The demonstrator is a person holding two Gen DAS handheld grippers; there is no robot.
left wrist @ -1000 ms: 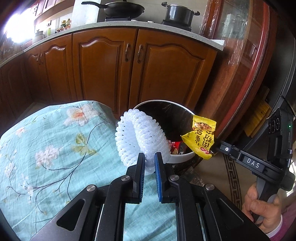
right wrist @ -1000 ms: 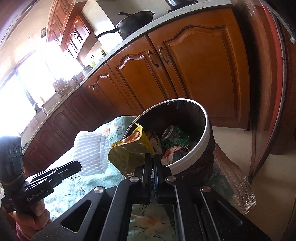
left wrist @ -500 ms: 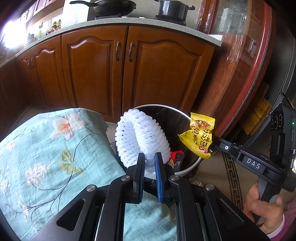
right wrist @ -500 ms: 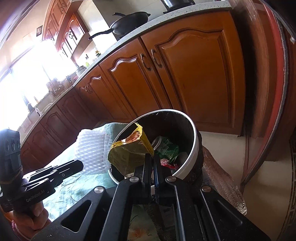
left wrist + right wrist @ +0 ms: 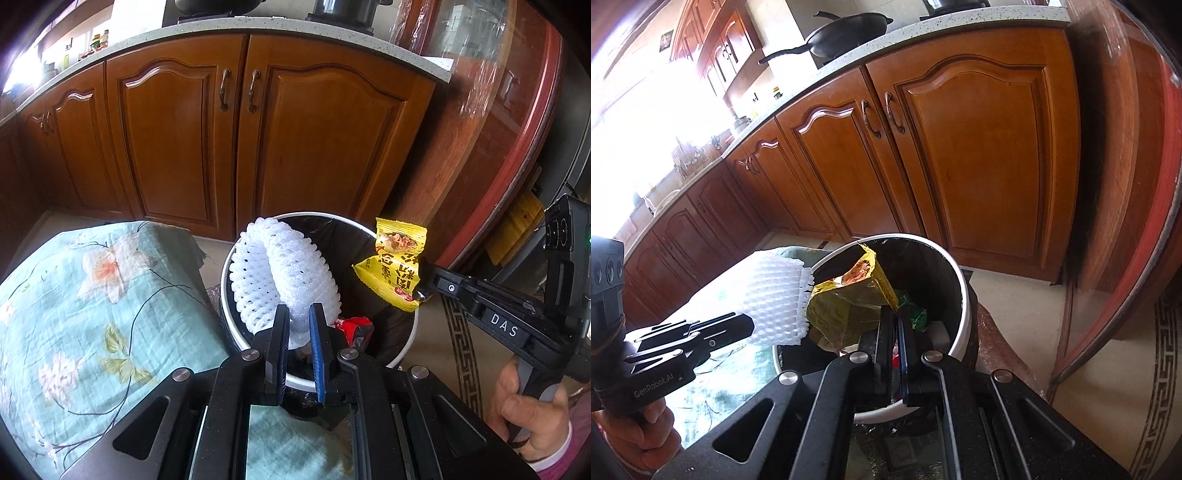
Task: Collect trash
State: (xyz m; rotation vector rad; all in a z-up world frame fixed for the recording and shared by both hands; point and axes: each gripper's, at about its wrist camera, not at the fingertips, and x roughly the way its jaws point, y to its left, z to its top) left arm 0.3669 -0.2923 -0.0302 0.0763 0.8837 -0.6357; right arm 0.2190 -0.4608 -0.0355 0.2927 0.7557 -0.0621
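My left gripper [image 5: 298,314] is shut on a white foam fruit net [image 5: 284,273], holding it over the near left rim of a round white trash bin [image 5: 406,354] lined with a black bag. My right gripper [image 5: 894,314] is shut on a corner of a yellow snack wrapper [image 5: 846,299], which hangs above the bin's opening [image 5: 962,317]. In the left wrist view the wrapper [image 5: 397,266] hangs over the bin's right rim, pinched by the right gripper [image 5: 424,291]. In the right wrist view the net [image 5: 772,299] sits left of the bin, in the left gripper [image 5: 748,326]. Red and green wrappers lie inside the bin.
A teal floral cloth [image 5: 81,317] covers a table left of the bin. Brown wooden cabinets [image 5: 236,140] under a stone counter with a wok [image 5: 846,33] stand behind. A round glass-topped table with a red edge [image 5: 1137,229] curves at the right. A hand [image 5: 532,417] holds the right gripper's handle.
Both grippers have moved toward the bin. The foam net has come from above the cloth to over the bin's left rim, and the yellow wrapper now hangs above the bin's opening.
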